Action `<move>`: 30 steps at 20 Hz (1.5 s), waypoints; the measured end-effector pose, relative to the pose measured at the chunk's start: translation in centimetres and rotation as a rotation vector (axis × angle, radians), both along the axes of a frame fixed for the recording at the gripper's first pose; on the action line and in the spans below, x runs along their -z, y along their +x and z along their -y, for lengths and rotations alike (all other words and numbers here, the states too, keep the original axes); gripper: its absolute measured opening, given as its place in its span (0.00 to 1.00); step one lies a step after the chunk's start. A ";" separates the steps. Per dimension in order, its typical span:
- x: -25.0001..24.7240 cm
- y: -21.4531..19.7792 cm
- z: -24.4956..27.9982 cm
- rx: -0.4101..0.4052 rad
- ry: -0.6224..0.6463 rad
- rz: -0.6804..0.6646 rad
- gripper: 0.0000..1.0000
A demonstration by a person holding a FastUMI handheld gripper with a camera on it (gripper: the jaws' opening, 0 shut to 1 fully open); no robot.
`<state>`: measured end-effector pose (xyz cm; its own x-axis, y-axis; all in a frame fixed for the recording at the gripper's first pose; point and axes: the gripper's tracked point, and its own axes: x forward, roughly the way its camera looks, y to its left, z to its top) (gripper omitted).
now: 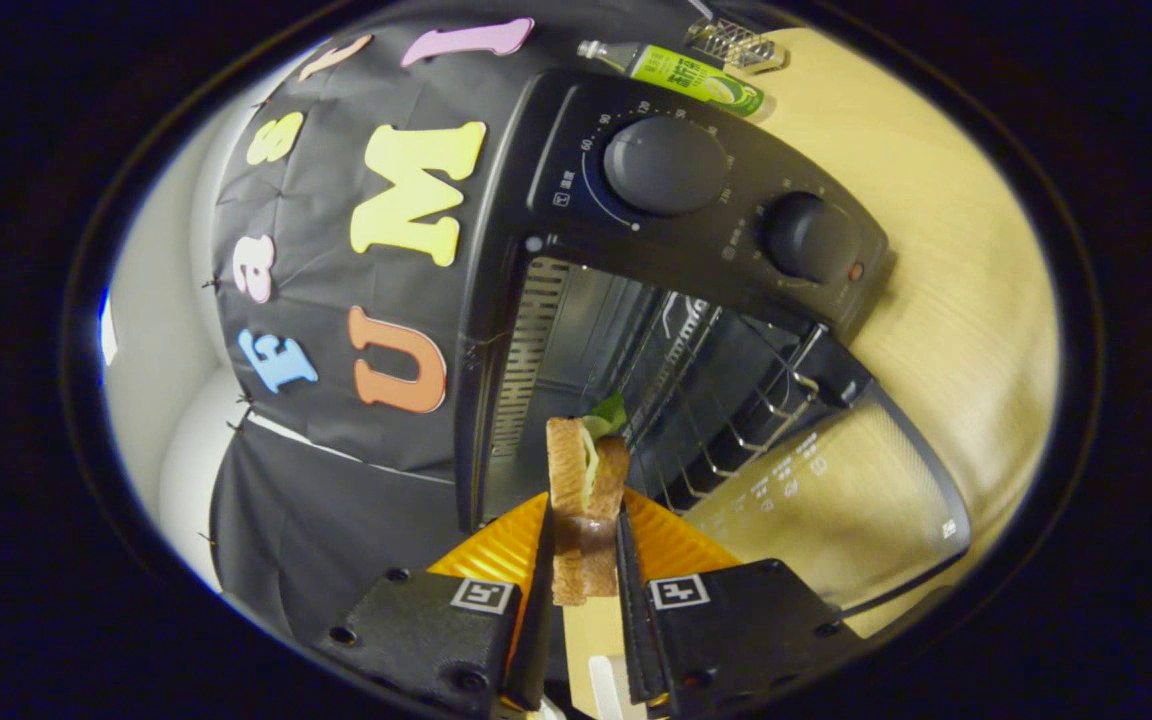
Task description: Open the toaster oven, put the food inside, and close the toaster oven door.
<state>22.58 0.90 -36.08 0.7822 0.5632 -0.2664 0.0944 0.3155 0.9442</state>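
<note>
- Gripper view, gripper [584, 545]: fingers closed on the sandwich [586, 500], one pressing each bread face; it stood on edge between them, lettuce showing at its far end.
- Oven [676, 300]: just ahead of the fingers, seen tilted; door [836, 490] swung fully down, cavity open.
- Rack [736, 410]: wire, inside the cavity, bare where visible, beyond the sandwich.
- Two knobs [664, 165] on the control panel, beside the opening.
- Table [946, 230]: wooden, under the oven; a green tube [701, 75] lay behind the oven, well apart.
- Step in hand, judged: carrying the food in. Best done by clearing the door's edge, going deep over the rack, lowering until the bread rested on the wires, then releasing; a shallow drop risked the sandwich fouling the door on closing.
</note>
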 end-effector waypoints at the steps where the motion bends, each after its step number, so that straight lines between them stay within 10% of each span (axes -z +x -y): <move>1: 0.2 1.0 0.2 0.018 -0.001 0.001 0.36; 14: 2.3 5.8 0.0 0.076 -0.170 0.039 0.36; 30: 0.6 3.7 3.5 0.122 -0.659 0.099 1.00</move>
